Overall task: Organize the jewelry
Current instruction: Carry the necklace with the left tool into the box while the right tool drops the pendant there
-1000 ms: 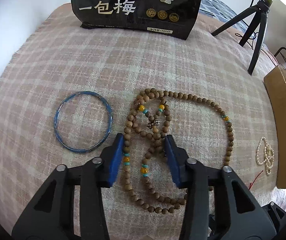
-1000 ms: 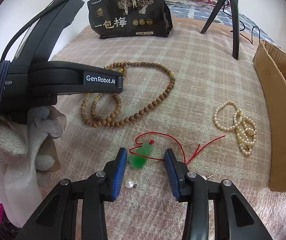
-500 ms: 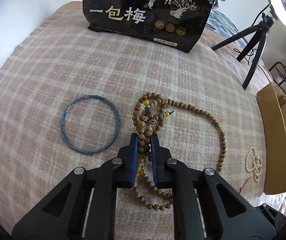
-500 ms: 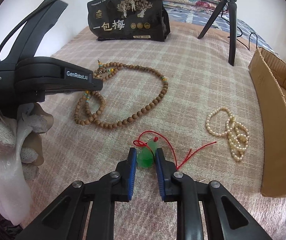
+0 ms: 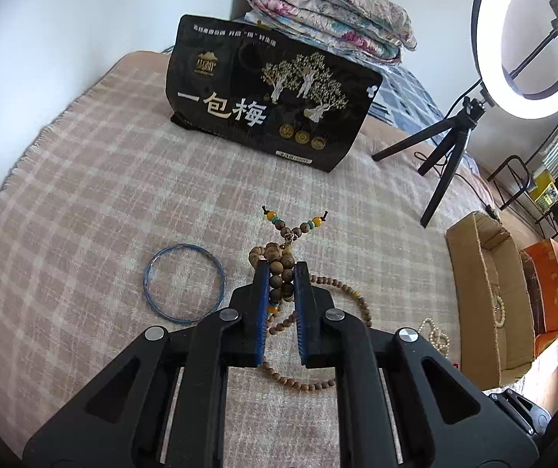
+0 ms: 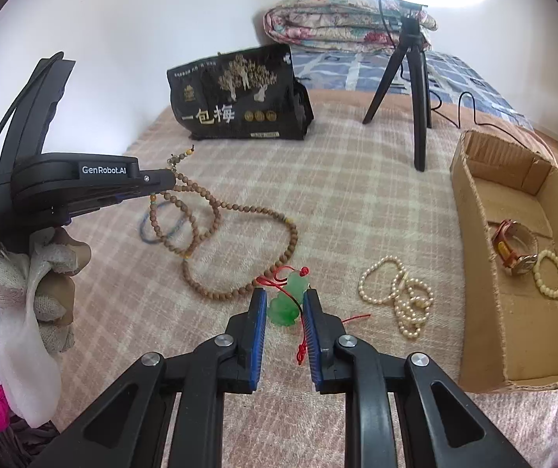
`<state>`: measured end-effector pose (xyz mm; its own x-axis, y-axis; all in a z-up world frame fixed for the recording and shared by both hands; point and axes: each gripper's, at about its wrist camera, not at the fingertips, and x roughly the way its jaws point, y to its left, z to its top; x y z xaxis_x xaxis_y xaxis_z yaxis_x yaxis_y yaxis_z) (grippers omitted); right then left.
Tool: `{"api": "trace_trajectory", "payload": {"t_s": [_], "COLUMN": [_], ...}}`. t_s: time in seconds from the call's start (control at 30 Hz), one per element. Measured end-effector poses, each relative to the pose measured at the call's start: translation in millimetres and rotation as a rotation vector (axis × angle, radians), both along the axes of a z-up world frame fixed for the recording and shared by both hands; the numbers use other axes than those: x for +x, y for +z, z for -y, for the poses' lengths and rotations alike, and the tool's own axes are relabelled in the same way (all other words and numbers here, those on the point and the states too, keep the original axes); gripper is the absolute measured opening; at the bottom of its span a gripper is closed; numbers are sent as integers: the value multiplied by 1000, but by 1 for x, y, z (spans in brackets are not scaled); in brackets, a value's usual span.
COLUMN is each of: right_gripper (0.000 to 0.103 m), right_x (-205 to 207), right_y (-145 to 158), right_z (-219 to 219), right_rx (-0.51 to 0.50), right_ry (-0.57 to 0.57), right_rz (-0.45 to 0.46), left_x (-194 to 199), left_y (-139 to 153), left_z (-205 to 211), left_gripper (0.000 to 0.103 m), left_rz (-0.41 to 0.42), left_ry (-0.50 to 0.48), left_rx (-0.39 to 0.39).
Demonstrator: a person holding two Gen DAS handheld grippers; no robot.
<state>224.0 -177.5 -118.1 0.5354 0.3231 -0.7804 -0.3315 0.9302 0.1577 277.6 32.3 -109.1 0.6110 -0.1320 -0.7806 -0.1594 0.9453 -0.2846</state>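
Left gripper (image 5: 281,273) jaws clenching one wooden bead necklace (image 5: 279,277), part lifting, rest trailing on bed blanket (image 5: 84,195). Right gripper (image 6: 285,304) jaws gripping one green pendant (image 6: 285,308) on red cord. One blue bangle (image 5: 184,283), one pearl strand (image 6: 400,296) lying alongside. Cardboard box (image 6: 474,273) holding one watch (image 6: 515,247), one bead bracelet (image 6: 550,273). Black bag (image 5: 271,101) reading "一包梅"; left gripper body marked "GenRobot.AI".

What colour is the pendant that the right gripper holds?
The pendant is translucent green, on a red cord; the right wrist view shows it best.
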Motion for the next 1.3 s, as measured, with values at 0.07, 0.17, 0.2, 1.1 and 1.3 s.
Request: {"api": "trace_trajectory", "payload": {"t_s": [0.07,0.17,0.2,1.1,1.3], "right_gripper": [18,18,18,18,18], "right_x": [-3,-7,-9,-37,-39], "right_y": [9,24,28,94,91], "right_z": [3,10,13,116,138], "right_rx": [6,14,19,-6,-29], "right_ry": [0,-4,-6,-124,-156], "right_rz": [18,46,53,143,133], "left_x": [-3,-8,-9,-27,-21], "left_y": [9,24,27,136,163], "left_z": [0,0,0,52,79], "left_gripper": [10,10,10,10,10], "left_rz": [25,58,69,259,298], "left_ry": [-4,-12,-16,-204,-267], "left_rx": [-1,-12,-19,-65,-64]}}
